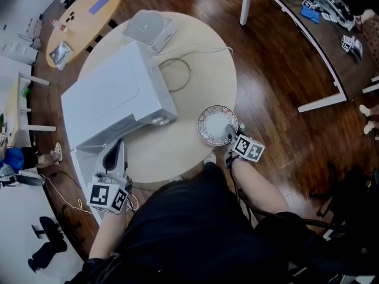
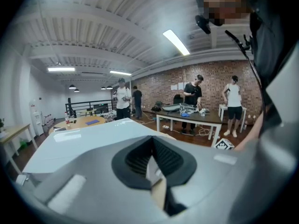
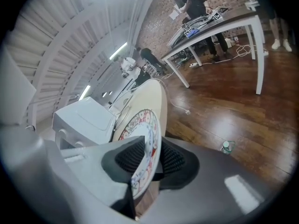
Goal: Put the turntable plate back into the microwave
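My left forearm comes up from 7 o'clock in the head view. The left gripper point(image 1: 119, 142) points toward 12 and dips slightly at the front of the microwave point(image 1: 112, 93). Its tongs are drawn narrow and pinch a thin white edge point(image 2: 150, 168) there, which looks like the door's edge.

My right forearm reaches from 5 o'clock, with the right gripper point(image 1: 229, 132) angled down toward 11. Its tongs are clamped on the rim of the turntable plate point(image 1: 213, 122), at the plate's 4 o'clock. The plate sits at the microwave's 3 o'clock, outside it, over the round table point(image 1: 201, 46). I cannot tell whether it has left the tabletop.

By my count there are two grippers, one plate, one microwave and one table. There is also one looped cable point(image 1: 177, 76) and one flat grey box point(image 1: 148, 27) at the table's 12 o'clock.
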A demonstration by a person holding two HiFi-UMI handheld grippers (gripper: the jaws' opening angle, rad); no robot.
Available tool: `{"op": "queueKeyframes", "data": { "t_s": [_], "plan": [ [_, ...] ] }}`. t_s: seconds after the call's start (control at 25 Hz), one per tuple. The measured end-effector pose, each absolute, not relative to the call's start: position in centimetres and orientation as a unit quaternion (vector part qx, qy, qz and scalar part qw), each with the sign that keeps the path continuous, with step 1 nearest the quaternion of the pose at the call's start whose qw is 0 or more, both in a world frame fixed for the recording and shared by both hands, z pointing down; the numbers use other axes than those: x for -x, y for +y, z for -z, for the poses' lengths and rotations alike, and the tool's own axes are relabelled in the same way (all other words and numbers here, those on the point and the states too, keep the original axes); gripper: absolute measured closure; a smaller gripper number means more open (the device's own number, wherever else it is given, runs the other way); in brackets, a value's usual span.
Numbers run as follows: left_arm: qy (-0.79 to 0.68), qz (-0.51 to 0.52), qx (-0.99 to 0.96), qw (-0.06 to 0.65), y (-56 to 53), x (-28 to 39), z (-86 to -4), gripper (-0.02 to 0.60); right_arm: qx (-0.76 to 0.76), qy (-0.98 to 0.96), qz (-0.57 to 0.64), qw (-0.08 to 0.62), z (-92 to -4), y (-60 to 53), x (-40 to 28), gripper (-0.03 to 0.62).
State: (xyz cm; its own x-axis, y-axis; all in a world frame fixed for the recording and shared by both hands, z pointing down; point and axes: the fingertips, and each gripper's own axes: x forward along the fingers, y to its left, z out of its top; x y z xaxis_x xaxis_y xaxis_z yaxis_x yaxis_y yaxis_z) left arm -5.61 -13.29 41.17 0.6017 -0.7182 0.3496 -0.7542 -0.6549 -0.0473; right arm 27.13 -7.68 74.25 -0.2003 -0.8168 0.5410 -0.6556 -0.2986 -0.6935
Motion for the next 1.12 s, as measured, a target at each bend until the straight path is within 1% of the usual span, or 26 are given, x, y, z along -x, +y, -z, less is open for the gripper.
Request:
{"op": "queueKeyframes", "data": {
  "t_s": [0.16,0.36,0.56,0.84,1.12],
  "plan": [
    [-0.416,-0.165,-0.892,0.056,-12.9,6.9,-41.0,0.577,0.636,0.583,0.497,0.091,-73.4,-7.8,-27.3,0.513],
    [-0.416,-0.145,-0.896,0.057,-12.6,8.3,-40.5,0.577,0.642,0.57,0.495,0.137,-71.7,-8.1,-26.8,0.549],
    [-0.42,-0.132,-0.897,0.051,-13.0,9.9,-39.5,0.577,0.645,0.542,0.506,0.186,-70.6,-8.8,-25.5,0.559],
    [-0.416,-0.114,-0.901,0.051,-12.9,11.4,-39.8,0.577,0.658,0.51,0.507,0.225,-69.7,-7.4,-26.2,0.56],
    [-0.424,-0.109,-0.898,0.052,-12.3,13.6,-39.9,0.577,0.66,0.476,0.509,0.281,-69.4,-6.7,-26.8,0.56]
  ]
}}
